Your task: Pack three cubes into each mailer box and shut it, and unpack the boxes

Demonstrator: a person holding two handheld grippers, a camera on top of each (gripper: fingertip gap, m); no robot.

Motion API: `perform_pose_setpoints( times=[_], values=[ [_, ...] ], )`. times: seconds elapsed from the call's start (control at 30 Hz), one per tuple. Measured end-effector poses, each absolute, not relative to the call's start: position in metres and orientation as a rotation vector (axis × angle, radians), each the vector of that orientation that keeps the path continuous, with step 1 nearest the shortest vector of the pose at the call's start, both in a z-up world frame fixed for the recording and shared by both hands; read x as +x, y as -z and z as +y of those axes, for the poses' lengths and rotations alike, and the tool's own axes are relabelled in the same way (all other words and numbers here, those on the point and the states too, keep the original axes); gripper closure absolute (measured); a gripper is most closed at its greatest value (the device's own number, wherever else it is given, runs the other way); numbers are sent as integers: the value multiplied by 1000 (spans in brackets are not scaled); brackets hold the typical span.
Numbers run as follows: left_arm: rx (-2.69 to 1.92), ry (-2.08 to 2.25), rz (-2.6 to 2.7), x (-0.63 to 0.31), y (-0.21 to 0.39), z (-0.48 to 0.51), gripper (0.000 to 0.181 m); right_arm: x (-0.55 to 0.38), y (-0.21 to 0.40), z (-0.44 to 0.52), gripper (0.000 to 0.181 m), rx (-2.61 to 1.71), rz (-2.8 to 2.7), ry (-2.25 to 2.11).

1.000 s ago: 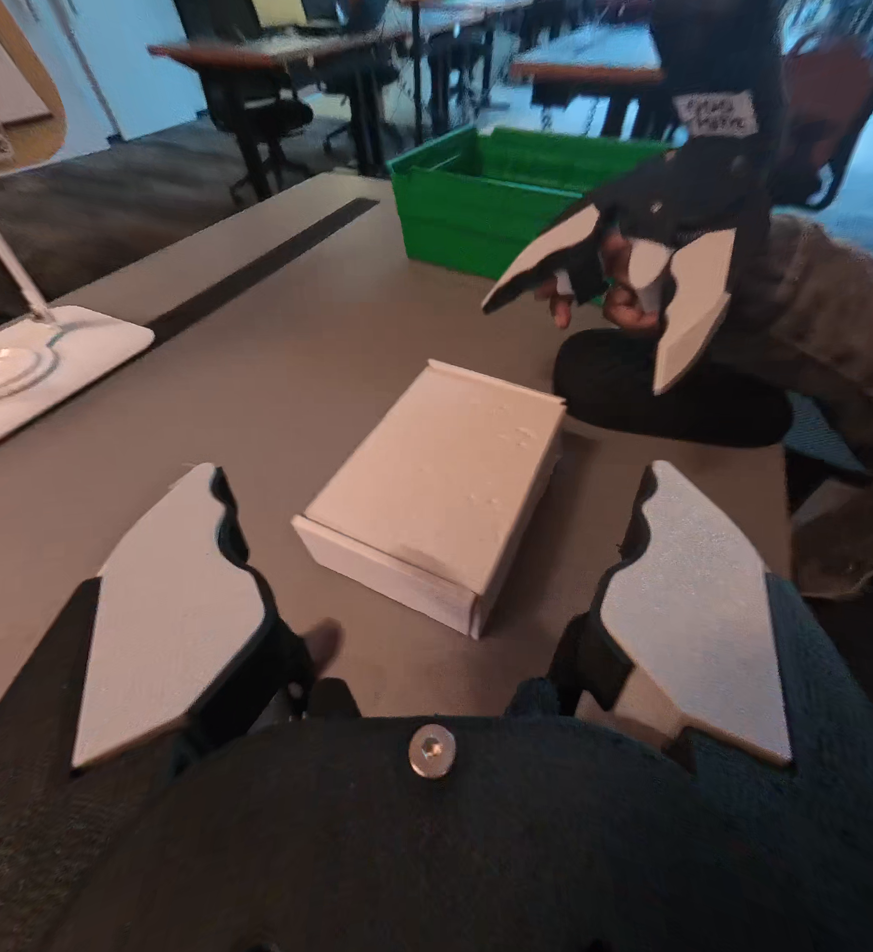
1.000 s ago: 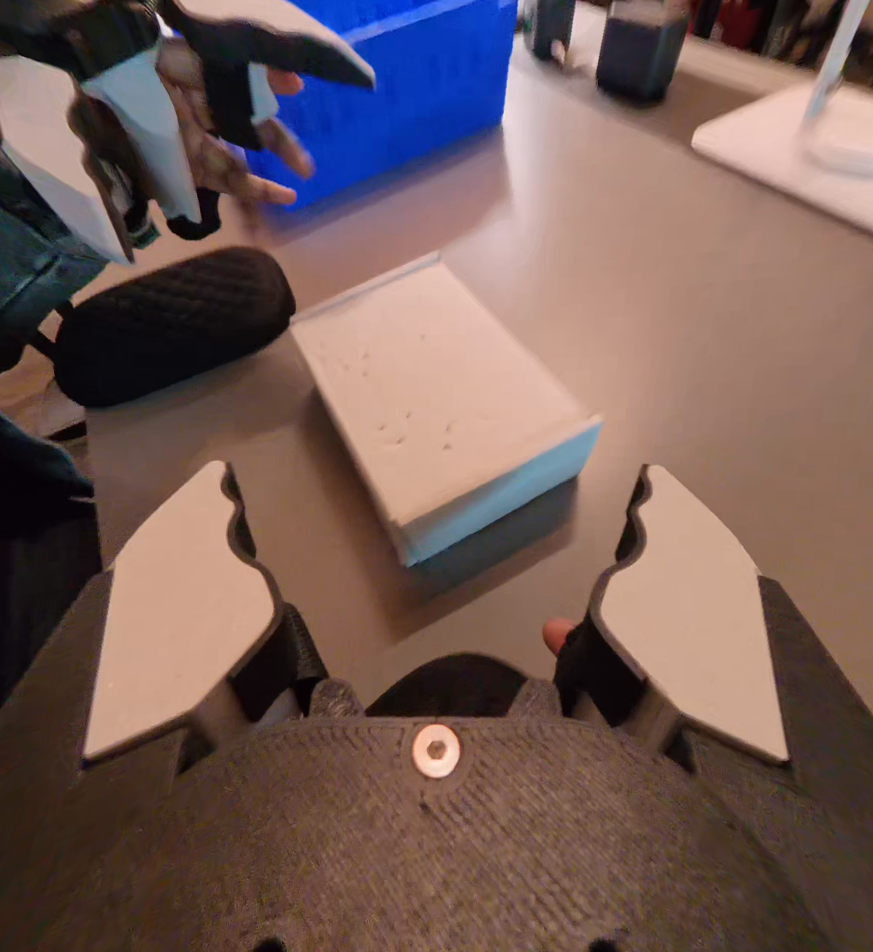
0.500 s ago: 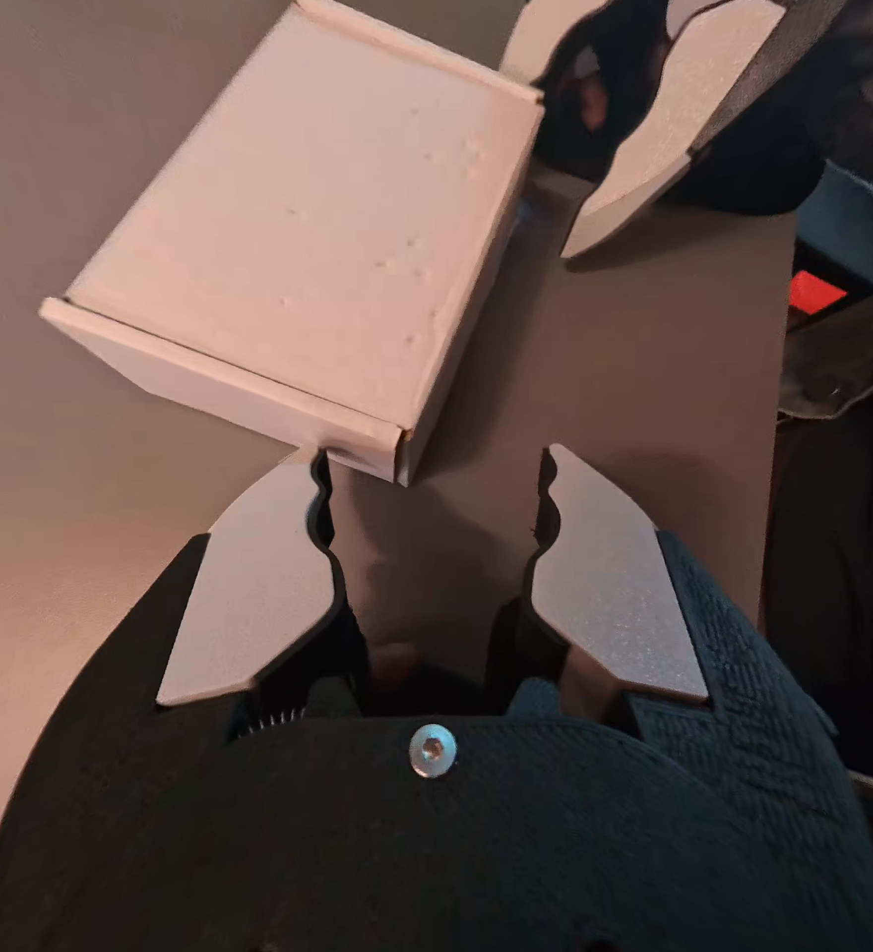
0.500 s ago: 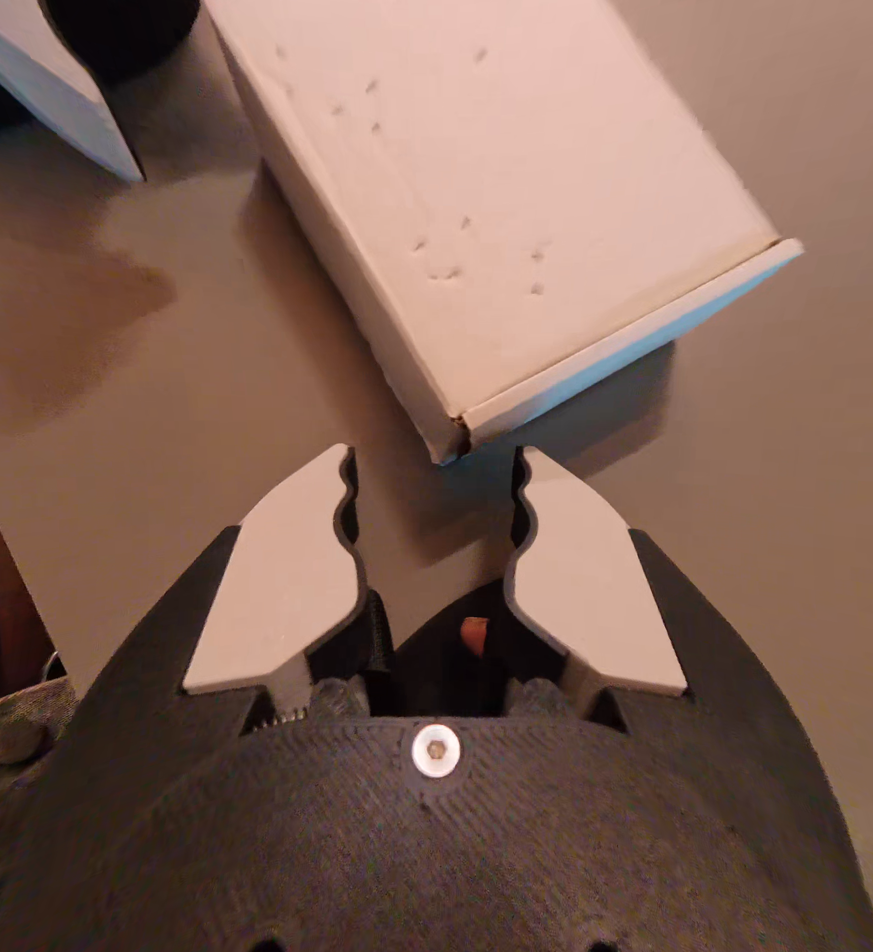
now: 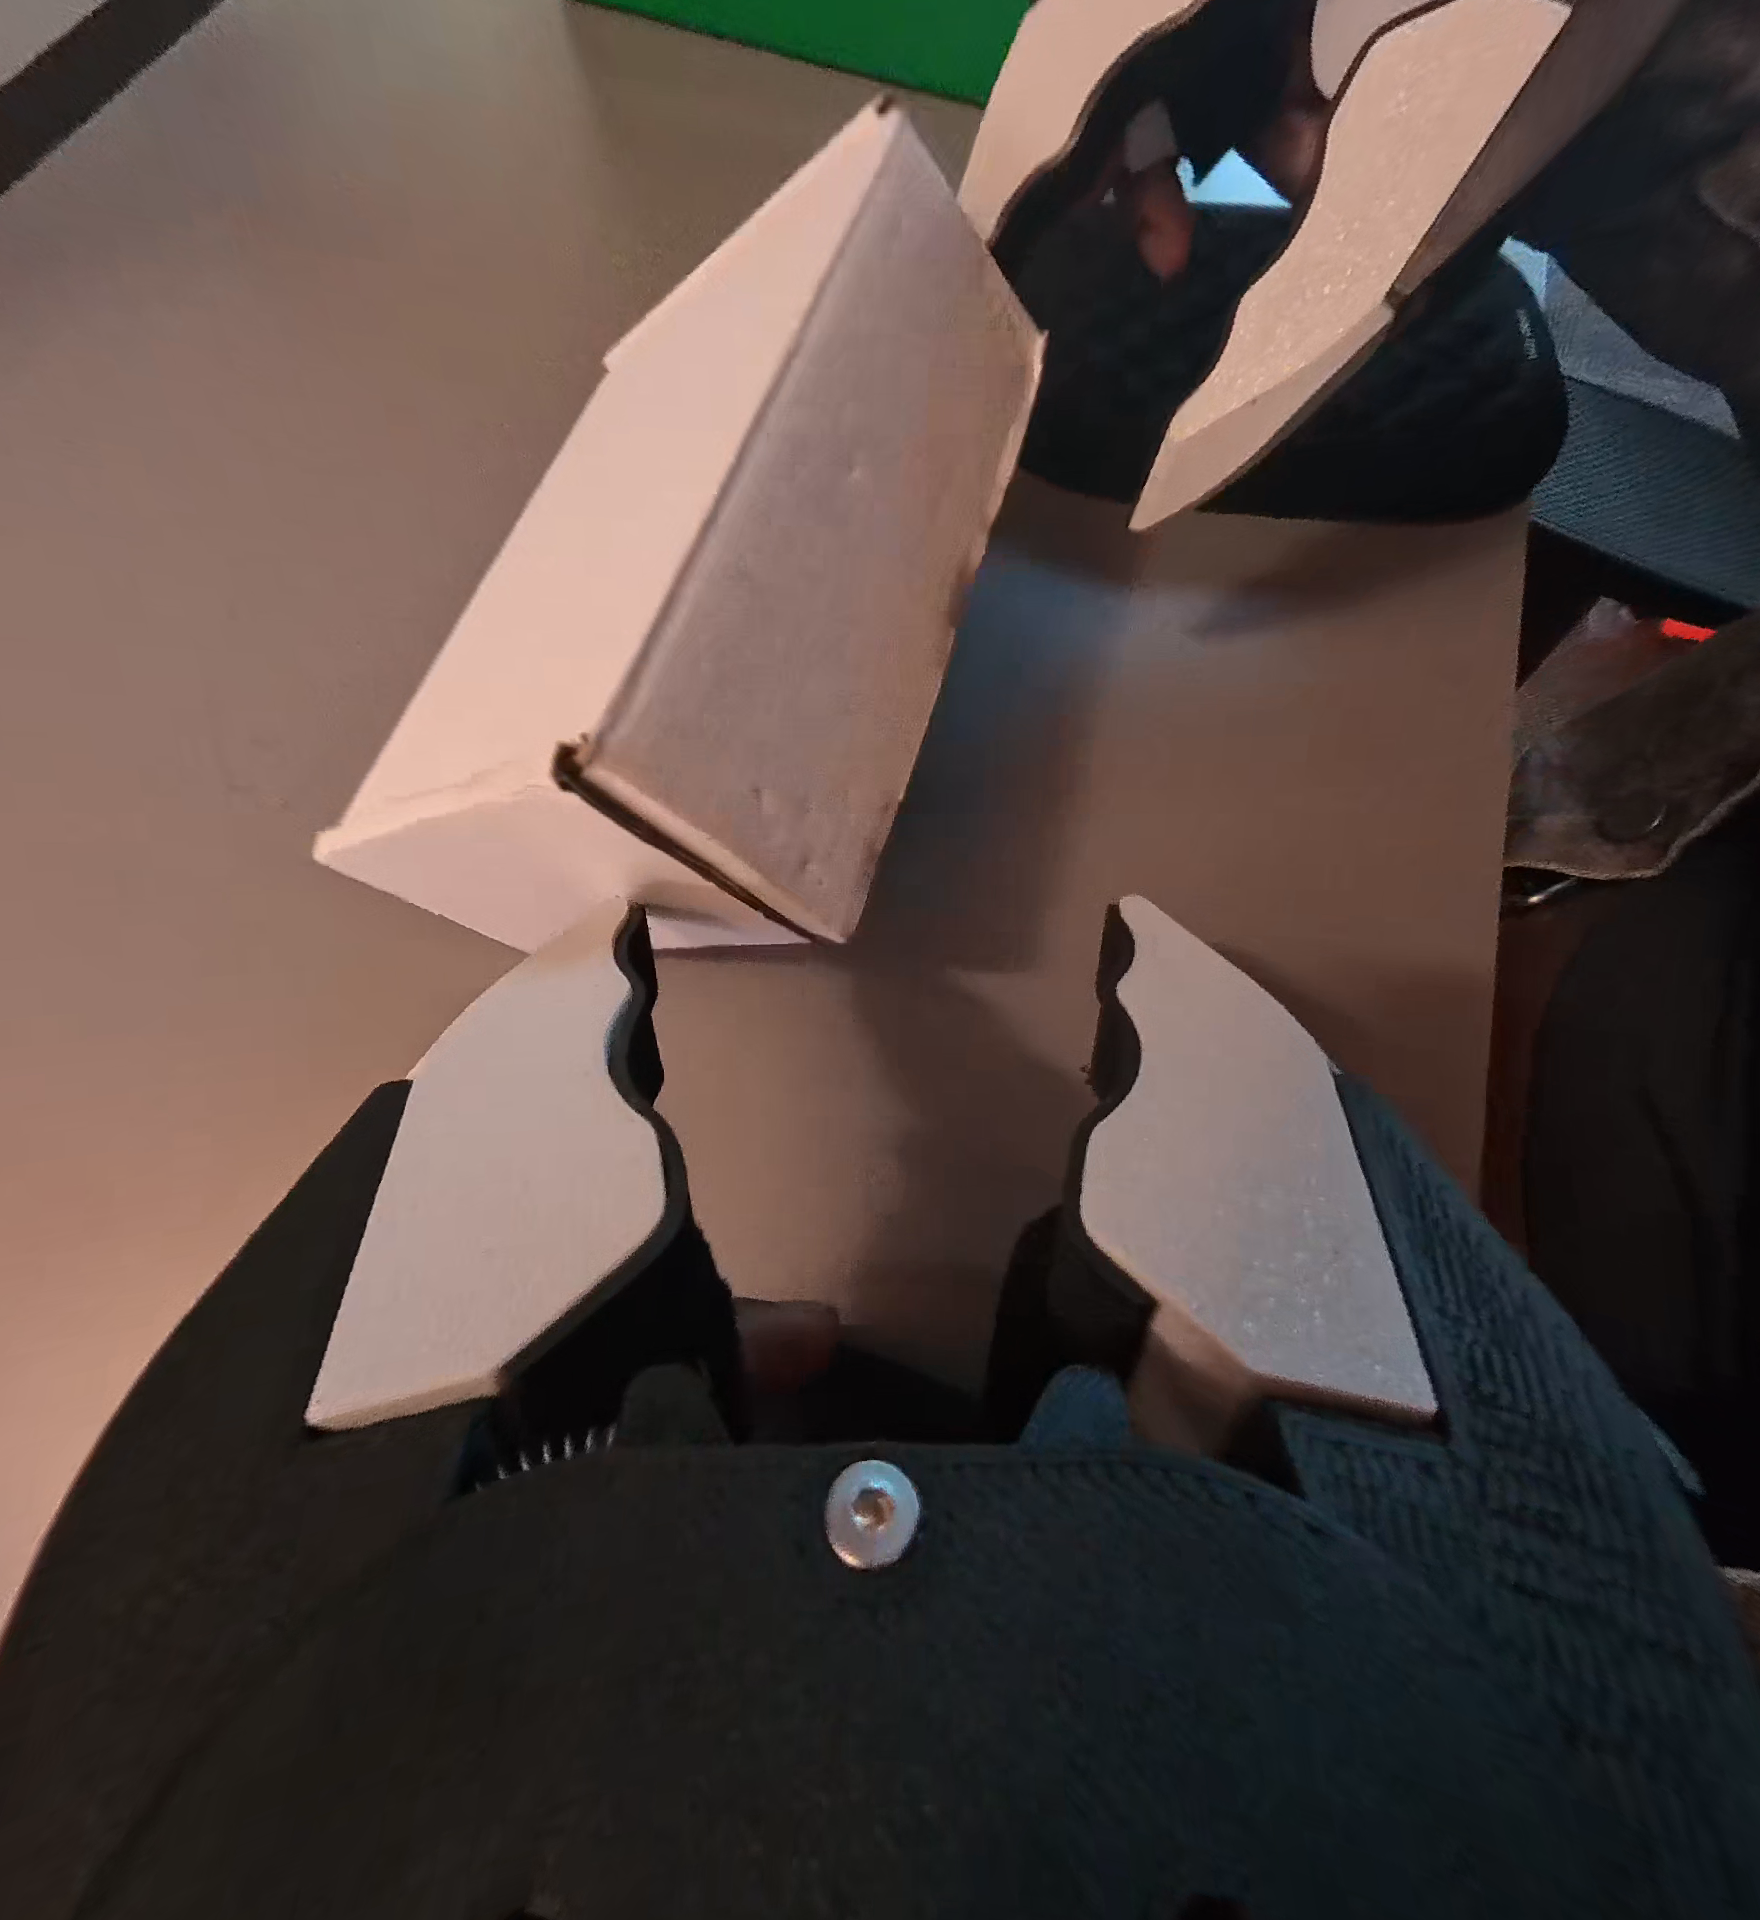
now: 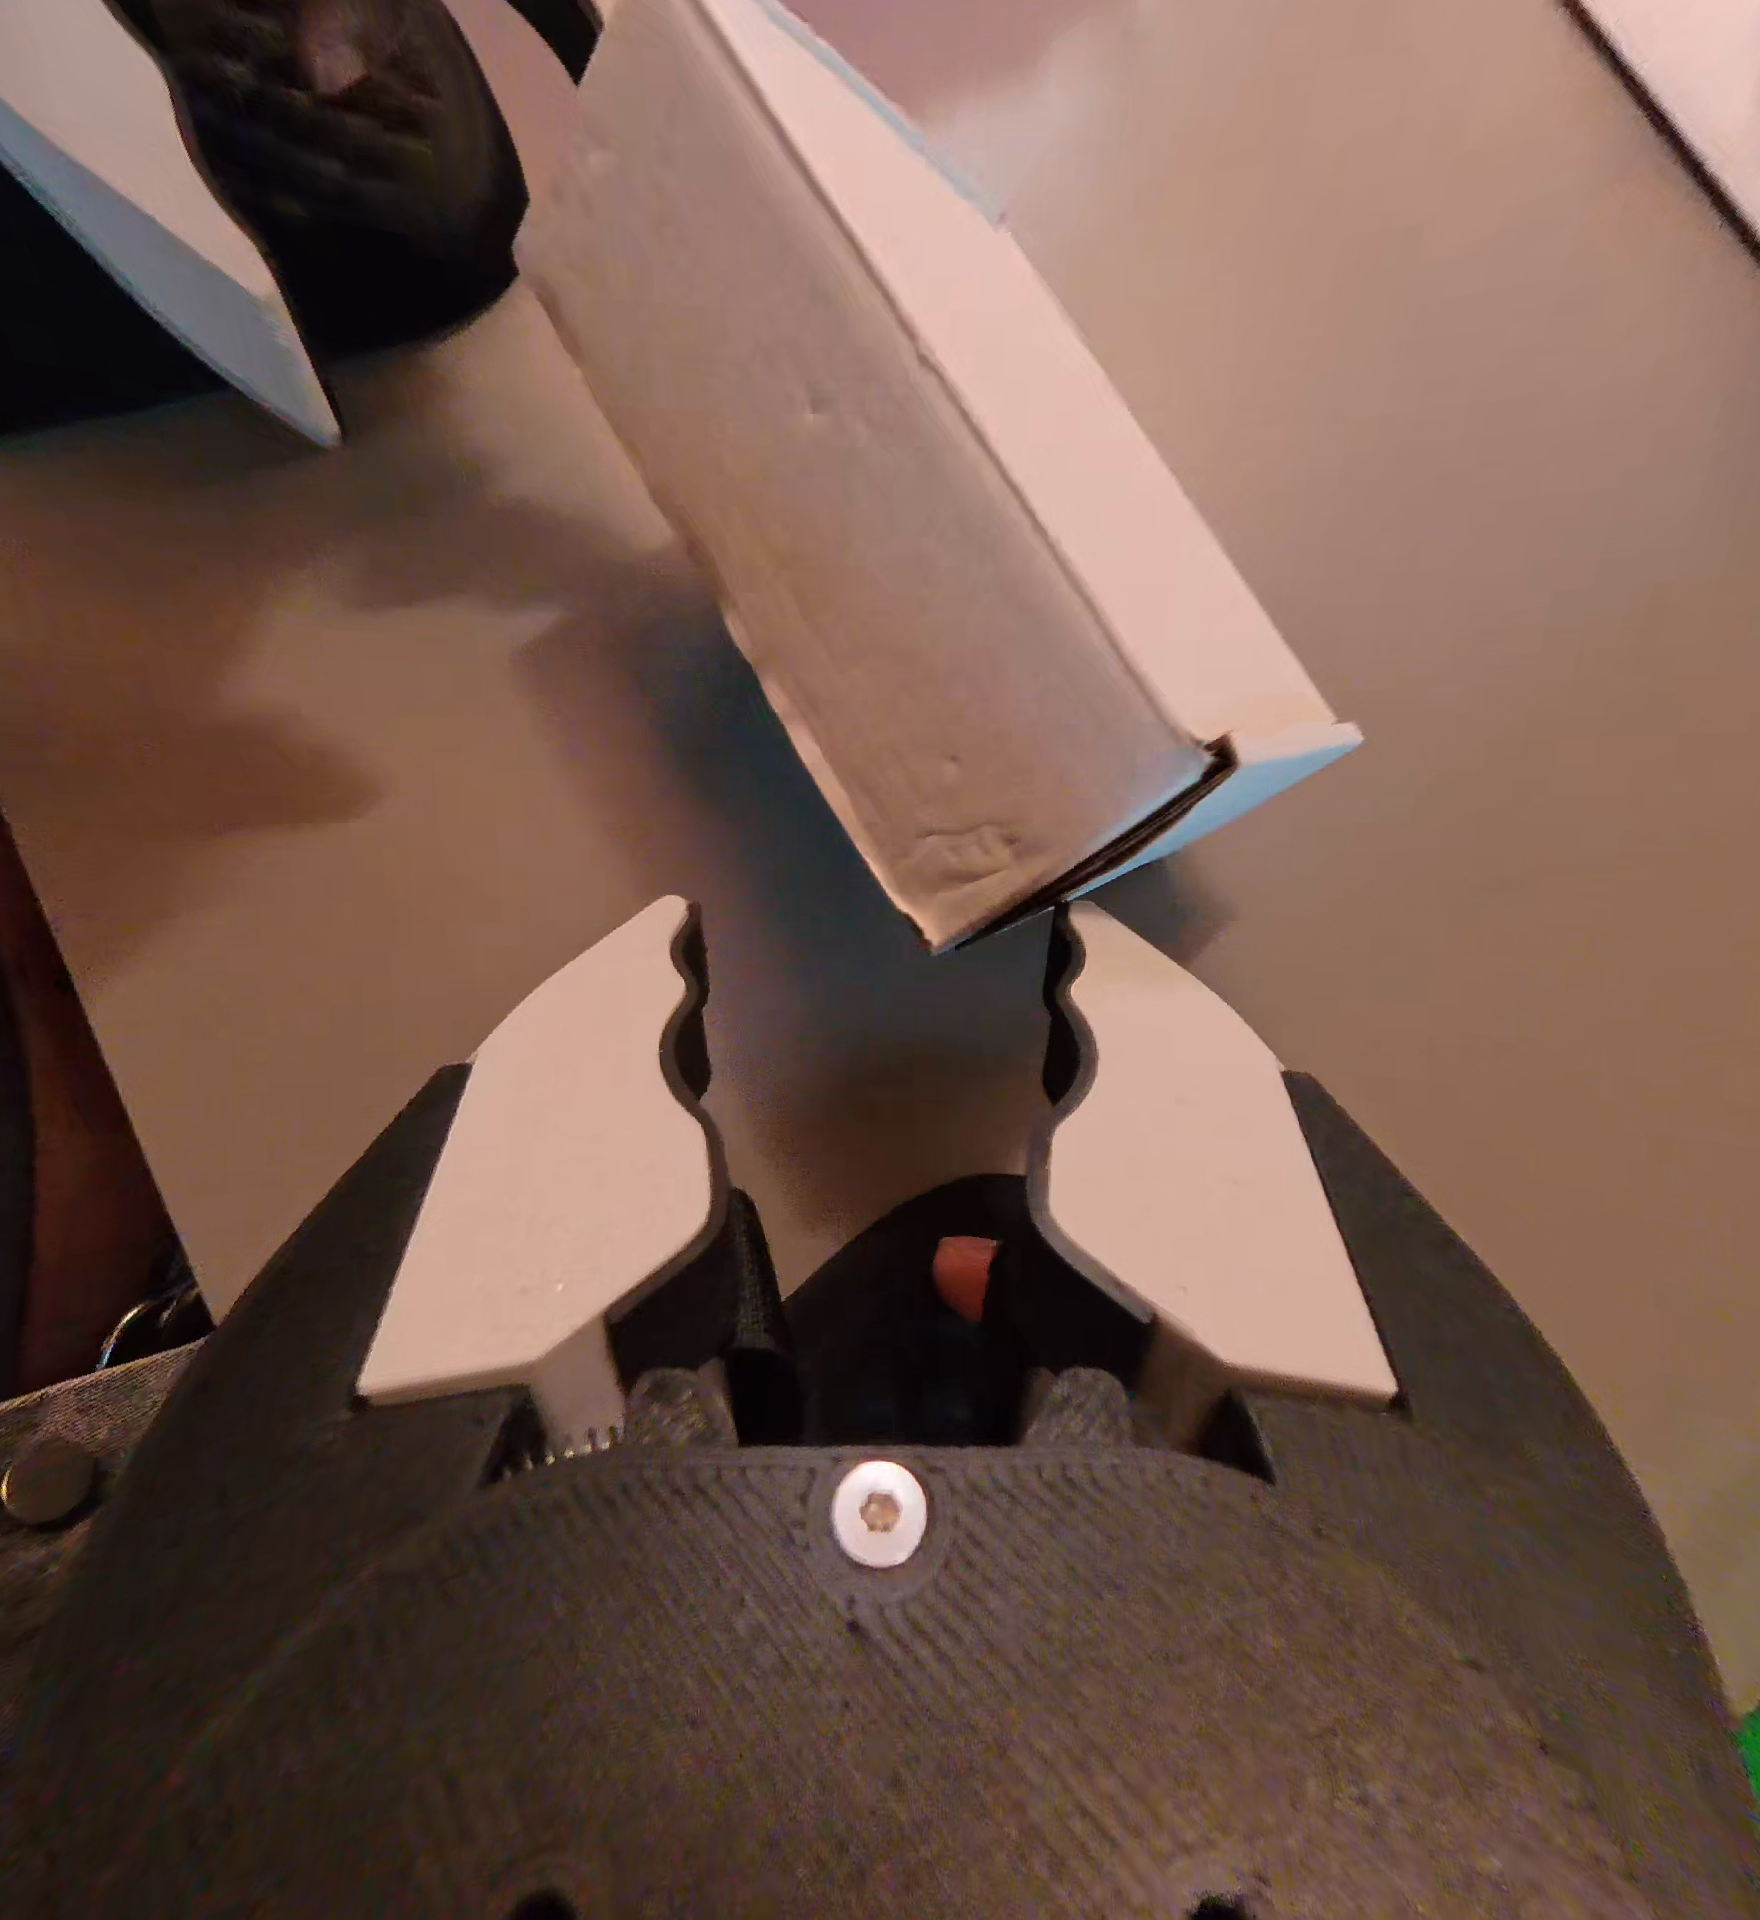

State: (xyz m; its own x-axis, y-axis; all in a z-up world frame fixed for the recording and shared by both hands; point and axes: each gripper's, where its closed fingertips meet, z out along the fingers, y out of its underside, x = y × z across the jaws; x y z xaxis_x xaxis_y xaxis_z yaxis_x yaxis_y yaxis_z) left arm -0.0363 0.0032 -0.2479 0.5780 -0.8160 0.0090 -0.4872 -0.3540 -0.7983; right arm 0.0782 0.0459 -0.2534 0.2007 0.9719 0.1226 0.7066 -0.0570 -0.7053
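A shut white mailer box (image 5: 751, 582) is tipped up off its flat side on the grey table (image 5: 180, 520), its dented lid face turned toward the table's near edge. It also shows in the right wrist view (image 6: 886, 520). My left gripper (image 5: 874, 914) is part open and empty at one end of the box, its left fingertip touching the low corner. My right gripper (image 6: 876, 907) is part open and empty at the other end, its right fingertip touching the corner flap. No cubes are visible.
A black padded rest (image 5: 1395, 416) lies at the near table edge behind the box. A green bin (image 5: 834, 42) stands beyond. A white lamp base (image 6: 1749, 156) sits at the far side. A person's sleeves flank the table edge.
The box has gone from lying flat to tipped up on its side. Both grippers closed in on its ends, narrowed, and have now opened slightly wider again.
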Motion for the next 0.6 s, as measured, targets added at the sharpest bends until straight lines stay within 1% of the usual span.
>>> perform_pose_setpoints(
  times=[0.33,0.6],
  values=[
    [-2001,572,1026,-36,235,7,99,76,233,52,117,-1807,-1491,-598],
    [-2012,575,1057,-38,232,4,99,76,230,52,118,-1814,-1506,-606]
  ],
)
